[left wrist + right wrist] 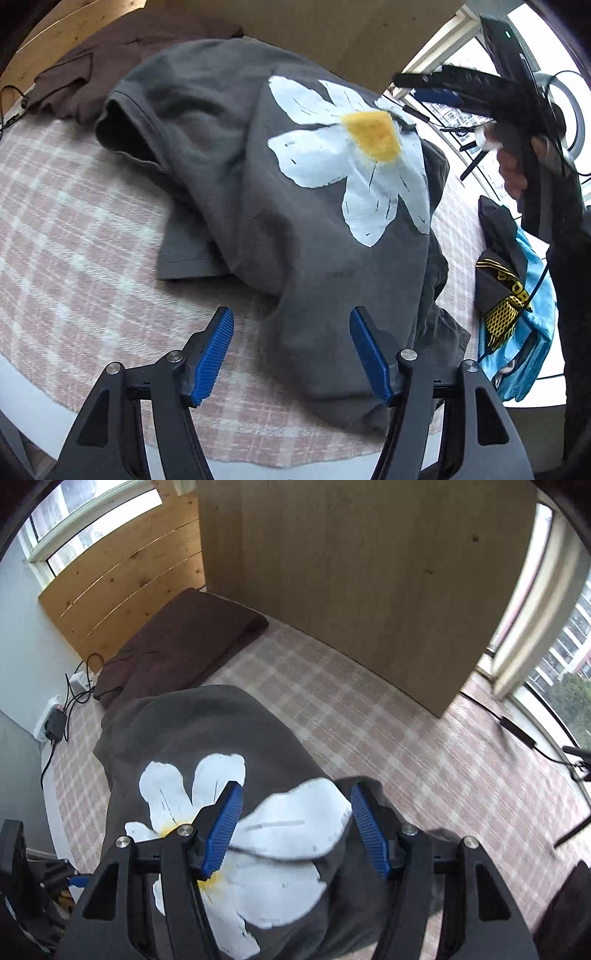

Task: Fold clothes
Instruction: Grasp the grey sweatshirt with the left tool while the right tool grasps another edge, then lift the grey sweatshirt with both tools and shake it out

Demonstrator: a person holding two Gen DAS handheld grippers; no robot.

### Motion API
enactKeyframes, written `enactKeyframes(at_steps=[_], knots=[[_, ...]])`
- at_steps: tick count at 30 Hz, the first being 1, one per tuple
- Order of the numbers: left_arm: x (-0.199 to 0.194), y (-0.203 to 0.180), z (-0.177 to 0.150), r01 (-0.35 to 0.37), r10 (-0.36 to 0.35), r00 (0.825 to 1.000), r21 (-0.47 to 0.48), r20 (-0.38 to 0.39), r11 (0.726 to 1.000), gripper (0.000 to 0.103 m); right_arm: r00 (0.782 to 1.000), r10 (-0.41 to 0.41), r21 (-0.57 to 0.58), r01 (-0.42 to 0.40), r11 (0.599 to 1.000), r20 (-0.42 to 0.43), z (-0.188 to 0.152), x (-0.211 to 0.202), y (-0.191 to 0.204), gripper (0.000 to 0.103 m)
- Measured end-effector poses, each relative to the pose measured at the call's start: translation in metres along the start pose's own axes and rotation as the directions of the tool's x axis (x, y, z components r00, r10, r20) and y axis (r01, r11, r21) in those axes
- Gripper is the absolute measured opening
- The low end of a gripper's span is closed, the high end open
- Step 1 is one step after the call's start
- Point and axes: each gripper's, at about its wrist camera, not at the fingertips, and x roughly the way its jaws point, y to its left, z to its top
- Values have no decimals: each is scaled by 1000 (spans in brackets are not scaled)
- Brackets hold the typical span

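A dark grey T-shirt [236,155] with a large white and yellow daisy print [354,162] lies crumpled on a pink plaid bed cover [66,229]. My left gripper [291,354] is open just above the shirt's near edge, its blue pads clear of the cloth. In the right wrist view the same T-shirt [199,731] lies below my right gripper [295,827], which hovers open over the daisy print [273,849] with nothing pinched. A hand holds the right gripper [410,83] raised at the upper right of the left wrist view.
A brown folded garment [177,646] lies at the head of the bed by a wooden headboard [122,576]. A tall wooden panel [362,576] stands along the far side. Folded black and blue clothes [513,295] sit at the right edge. Cables and a power strip [55,720] lie at the left.
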Motion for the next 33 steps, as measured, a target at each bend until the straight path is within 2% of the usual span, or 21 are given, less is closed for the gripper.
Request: enactKeyframes(at_steps=[3,4,5,6,7,8,9,10,11,13,17,19,20,22,24,26,28,29,31,32,33], knots=[[13,-2,5,3,-3,1000,-40,1,999,61,998,23,-55,-27,998,-59,19,38,11,61],[15,-1,5,13,-12,1000,-55,10,998,55,997,20,-66,-25,997,-81,21,51,15,61],[17,0,6,26,-25,1000,-65,19,998,40,995,16,-78,-24,997,-103,23,65,19,61],[17,1,6,41,-40,999,-70,21,997,32,993,20,-65,-28,998,-116,22,75,22,61],[18,1,5,52,-51,999,-73,14,996,17,991,41,-33,-46,998,-127,18,81,24,60],[18,2,5,61,-61,998,-75,5,995,6,989,62,-1,-63,998,-136,14,87,26,37],[17,1,5,66,-66,998,-70,6,995,5,989,81,2,-81,997,-127,10,84,31,11],[12,0,4,70,-69,997,-60,17,996,4,988,99,5,-99,995,-117,5,80,35,11],[5,0,4,77,-76,997,-51,35,996,3,993,84,-16,-85,996,-78,1,68,40,10],[-14,1,4,84,-81,994,-35,78,996,3,992,124,-7,-124,992,-11,-5,33,41,9],[-69,12,6,67,-66,981,0,185,998,3,978,117,96,-135,986,172,-20,-71,24,9],[-102,16,16,46,-53,969,36,243,998,3,952,102,179,-158,971,290,-41,-131,12,4],[-120,17,21,28,-44,961,61,273,998,3,931,94,206,-175,963,352,-53,-161,9,4],[-156,18,33,-8,-29,943,112,332,994,3,878,34,239,-167,957,477,-86,-226,12,2],[-192,13,50,-40,-34,925,186,378,982,3,810,-40,264,-144,954,585,-121,-290,20,2],[-217,10,64,-45,-71,922,285,381,957,3,815,-46,266,-134,954,578,-150,-329,32,2],[-225,1,72,-105,-51,923,378,381,920,3,849,-126,310,-46,950,513,-176,-336,46,4],[-223,0,72,-128,-34,927,401,372,907,3,861,-172,331,5,944,479,-188,-336,52,10],[-218,9,65,-131,-26,941,437,337,890,3,892,-181,356,24,934,414,-202,-313,54,33],[-216,16,60,-120,-31,950,451,312,885,3,906,-179,376,24,926,382,-207,-299,53,48],[-214,24,55,-111,-31,957,460,290,881,3,919,-163,388,12,921,359,-207,-279,52,50]])
